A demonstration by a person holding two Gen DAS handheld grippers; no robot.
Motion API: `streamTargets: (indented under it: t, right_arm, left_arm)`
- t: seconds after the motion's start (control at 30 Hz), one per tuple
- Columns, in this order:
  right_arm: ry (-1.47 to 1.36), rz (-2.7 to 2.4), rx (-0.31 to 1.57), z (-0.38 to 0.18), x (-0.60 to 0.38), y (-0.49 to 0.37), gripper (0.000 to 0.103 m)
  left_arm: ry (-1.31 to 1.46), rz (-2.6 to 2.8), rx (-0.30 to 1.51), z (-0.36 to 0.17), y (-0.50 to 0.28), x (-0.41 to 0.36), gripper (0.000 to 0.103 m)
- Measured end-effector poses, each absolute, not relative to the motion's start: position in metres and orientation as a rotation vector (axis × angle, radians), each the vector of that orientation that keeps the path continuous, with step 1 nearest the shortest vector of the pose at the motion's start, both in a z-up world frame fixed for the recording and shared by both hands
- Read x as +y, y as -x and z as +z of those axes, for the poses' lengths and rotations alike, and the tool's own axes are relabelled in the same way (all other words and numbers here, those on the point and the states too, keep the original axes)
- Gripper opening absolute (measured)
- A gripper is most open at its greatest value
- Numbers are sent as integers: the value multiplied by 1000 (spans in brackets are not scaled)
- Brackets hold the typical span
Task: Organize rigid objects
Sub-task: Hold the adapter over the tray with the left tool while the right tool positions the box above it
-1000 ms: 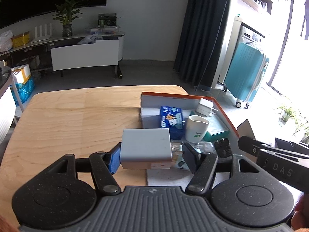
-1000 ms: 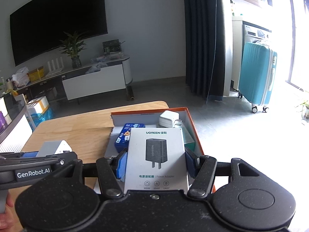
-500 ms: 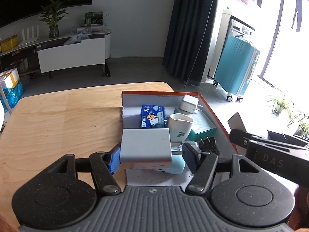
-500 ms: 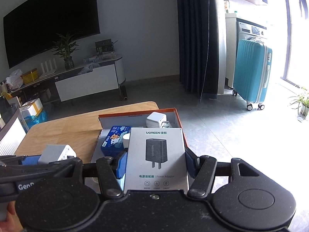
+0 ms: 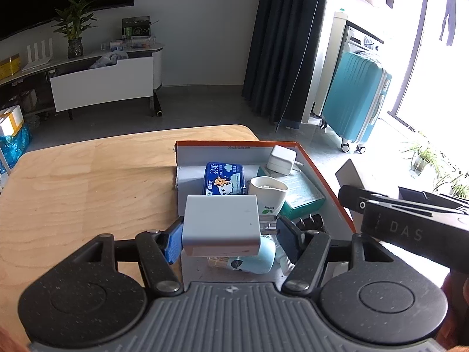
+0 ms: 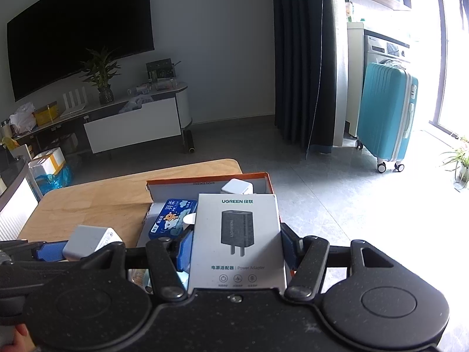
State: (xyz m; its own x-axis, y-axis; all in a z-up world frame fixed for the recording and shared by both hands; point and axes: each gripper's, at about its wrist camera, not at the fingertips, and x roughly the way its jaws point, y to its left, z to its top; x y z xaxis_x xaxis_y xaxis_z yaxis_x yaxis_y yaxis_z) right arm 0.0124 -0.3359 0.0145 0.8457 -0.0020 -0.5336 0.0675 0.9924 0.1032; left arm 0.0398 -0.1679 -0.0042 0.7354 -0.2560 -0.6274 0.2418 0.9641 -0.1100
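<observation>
From the left wrist view, the left gripper (image 5: 227, 236) carries a white charger block (image 5: 222, 223). Its left blue pad touches the block's side, and the two metal prongs on the block's right side reach toward the right pad, so I judge the jaws are clenched on it. The block hangs over the near part of the orange-edged box (image 5: 328, 180), which stands on the wooden table (image 5: 88, 182). Inside the box lie a blue packet (image 5: 224, 179), a white cup (image 5: 267, 194), a teal carton (image 5: 302, 195) and a small white plug (image 5: 282, 160) at its far corner.

From the right wrist view, the right gripper (image 6: 234, 248) grasps a white power adapter carton (image 6: 238, 240), both pads pressed on its long sides. It is held above the same box (image 6: 205, 179), toward the box's right side.

The step in hand looks like carrying both things to the box. The next move calls for a free place inside the box for each thing, lowering, and then releasing.
</observation>
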Motion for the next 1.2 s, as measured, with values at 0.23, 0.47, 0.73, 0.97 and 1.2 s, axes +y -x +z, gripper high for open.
streamTargets:
  t: [0.23, 0.47, 0.73, 0.97, 1.2]
  right_arm:
    - [-118, -37, 569, 13, -338, -20, 71]
    - [-116, -33, 574, 11, -341, -24, 71]
    - [-119, -33, 576, 11, -342, -26, 71]
    - [-120, -31, 574, 11, -343, -27, 71]
    - [-124, -27, 572, 13, -345, -29, 71]
  left_arm:
    - [18, -278, 699, -6, -43, -172, 66]
    - [16, -280, 704, -6, -47, -176, 66]
    - [15, -284, 710, -6, -51, -179, 66]
    - [13, -289, 712, -4, -55, -181, 66]
    - [7, -293, 710, -1, -59, -186, 66]
